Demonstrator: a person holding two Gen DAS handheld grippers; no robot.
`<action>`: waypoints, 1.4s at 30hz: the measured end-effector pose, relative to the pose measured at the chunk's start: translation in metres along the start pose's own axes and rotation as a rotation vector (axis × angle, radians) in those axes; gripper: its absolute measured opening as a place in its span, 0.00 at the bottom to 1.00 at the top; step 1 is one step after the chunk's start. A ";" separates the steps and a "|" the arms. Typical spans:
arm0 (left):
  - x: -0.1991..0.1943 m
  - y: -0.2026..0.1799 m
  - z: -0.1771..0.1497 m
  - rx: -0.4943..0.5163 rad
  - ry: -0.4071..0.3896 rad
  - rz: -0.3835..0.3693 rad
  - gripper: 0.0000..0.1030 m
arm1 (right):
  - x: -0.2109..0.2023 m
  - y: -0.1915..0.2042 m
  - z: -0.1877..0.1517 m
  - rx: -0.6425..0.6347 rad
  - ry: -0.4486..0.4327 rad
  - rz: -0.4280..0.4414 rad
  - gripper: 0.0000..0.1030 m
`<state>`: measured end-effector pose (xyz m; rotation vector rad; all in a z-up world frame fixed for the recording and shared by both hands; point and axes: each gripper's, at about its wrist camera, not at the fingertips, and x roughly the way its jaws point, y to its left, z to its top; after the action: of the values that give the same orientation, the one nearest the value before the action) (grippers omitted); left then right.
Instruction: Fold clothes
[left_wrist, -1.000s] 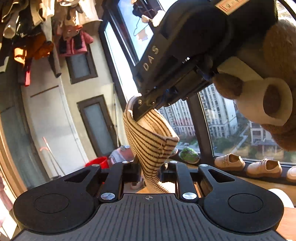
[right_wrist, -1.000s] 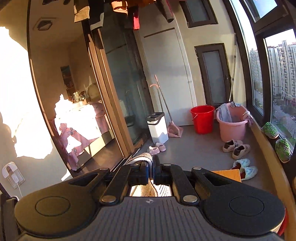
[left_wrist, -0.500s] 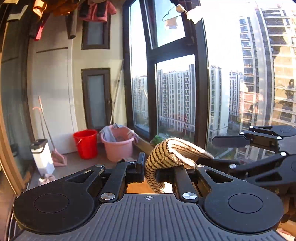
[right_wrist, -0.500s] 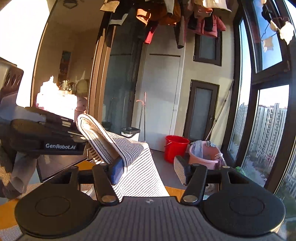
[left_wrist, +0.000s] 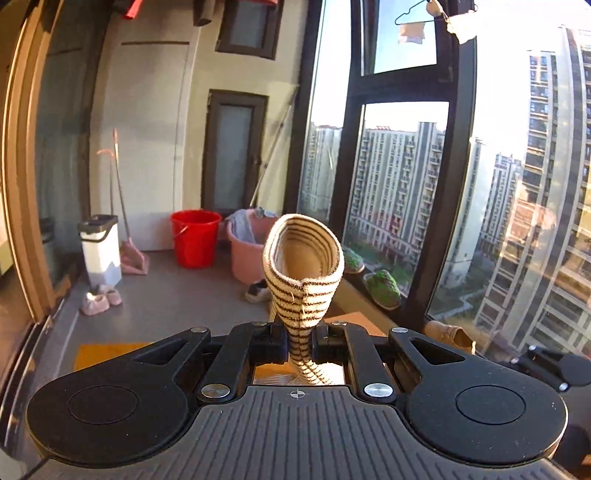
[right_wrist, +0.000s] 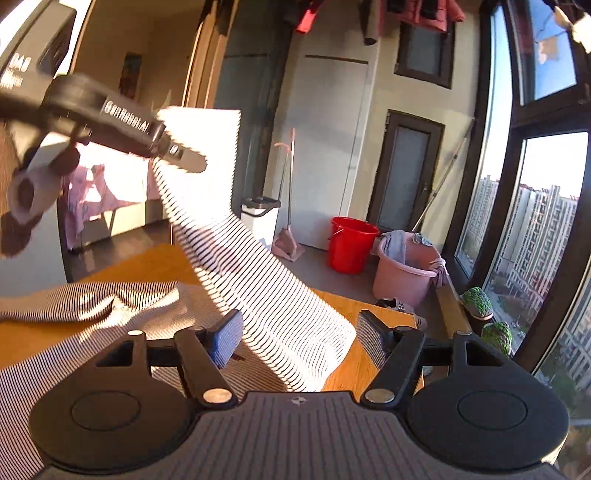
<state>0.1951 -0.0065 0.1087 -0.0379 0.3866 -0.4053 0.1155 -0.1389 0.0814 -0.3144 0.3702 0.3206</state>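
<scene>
My left gripper (right_wrist: 181, 155) is showing motion-blurred; glare is washing out the striped garment (right_wrist: 207, 147) beside its tip

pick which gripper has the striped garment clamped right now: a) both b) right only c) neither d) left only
d: the left gripper has its jaws shut on the striped garment, lifting a sleeve off the wooden table, while the right gripper has open jaws with cloth loose between them.
</scene>
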 end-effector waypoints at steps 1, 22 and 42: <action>0.000 -0.001 -0.001 0.004 0.001 -0.006 0.12 | 0.014 0.010 -0.002 -0.048 0.015 -0.010 0.66; 0.048 0.077 -0.108 -0.235 0.301 0.024 0.14 | 0.036 0.017 -0.070 -0.297 0.160 -0.110 0.47; 0.048 0.082 -0.110 -0.229 0.277 0.059 0.37 | 0.056 -0.040 -0.009 0.390 0.127 0.206 0.39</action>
<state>0.2255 0.0543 -0.0200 -0.1942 0.7044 -0.3070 0.1764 -0.1641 0.0607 0.0880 0.5812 0.4220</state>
